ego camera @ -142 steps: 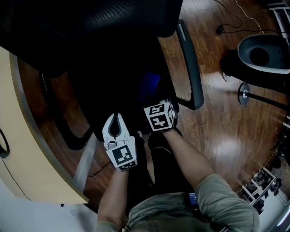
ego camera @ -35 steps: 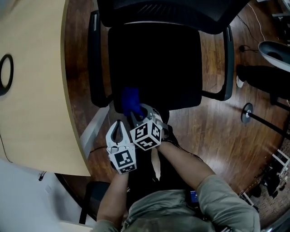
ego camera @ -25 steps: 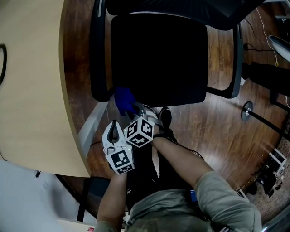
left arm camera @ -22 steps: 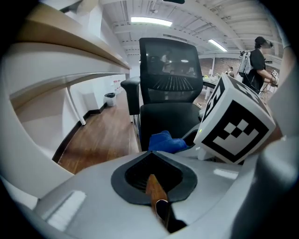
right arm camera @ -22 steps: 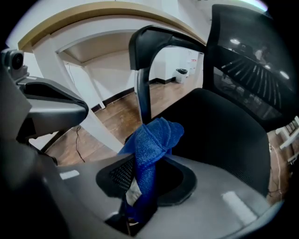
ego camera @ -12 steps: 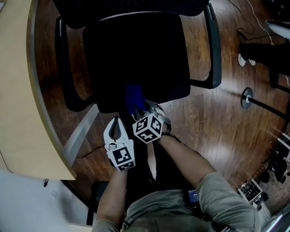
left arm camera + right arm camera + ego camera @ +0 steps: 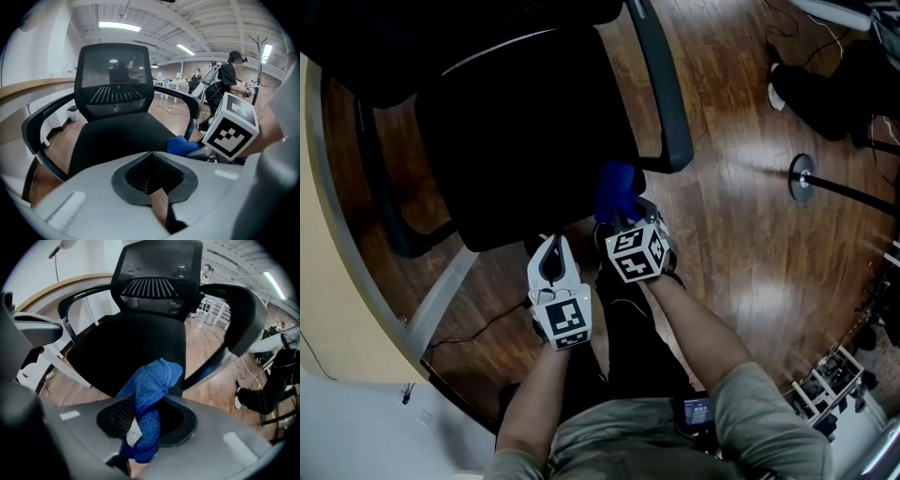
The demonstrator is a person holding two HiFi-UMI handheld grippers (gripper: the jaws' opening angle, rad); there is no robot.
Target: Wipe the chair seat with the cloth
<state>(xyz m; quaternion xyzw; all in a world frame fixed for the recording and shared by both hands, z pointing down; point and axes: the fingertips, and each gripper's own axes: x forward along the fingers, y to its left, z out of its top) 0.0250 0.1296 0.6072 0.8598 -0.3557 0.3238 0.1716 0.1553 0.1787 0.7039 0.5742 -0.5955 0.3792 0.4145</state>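
Note:
The black office chair seat (image 7: 516, 141) fills the upper left of the head view. My right gripper (image 7: 619, 219) is shut on a bunched blue cloth (image 7: 615, 187) at the seat's front right corner, just below the right armrest (image 7: 662, 84). In the right gripper view the cloth (image 7: 153, 378) hangs twisted between the jaws of the right gripper (image 7: 149, 414), with the seat (image 7: 136, 341) beyond it. Whether the cloth touches the seat I cannot tell. My left gripper (image 7: 551, 244) is shut and holds nothing, in front of the seat's front edge; in its own view the left gripper (image 7: 152, 158) faces the seat (image 7: 117, 136).
A curved pale desk (image 7: 321, 244) runs down the left side, with the chair's left armrest (image 7: 380, 202) near it. On the wooden floor to the right are a stand's round base (image 7: 802, 178) and a person's shoe (image 7: 787, 89). A person (image 7: 229, 86) stands farther off.
The right gripper has carried the blue cloth rightward along the seat's front, from the front left corner to the right armrest. The left gripper stays shut beside it.

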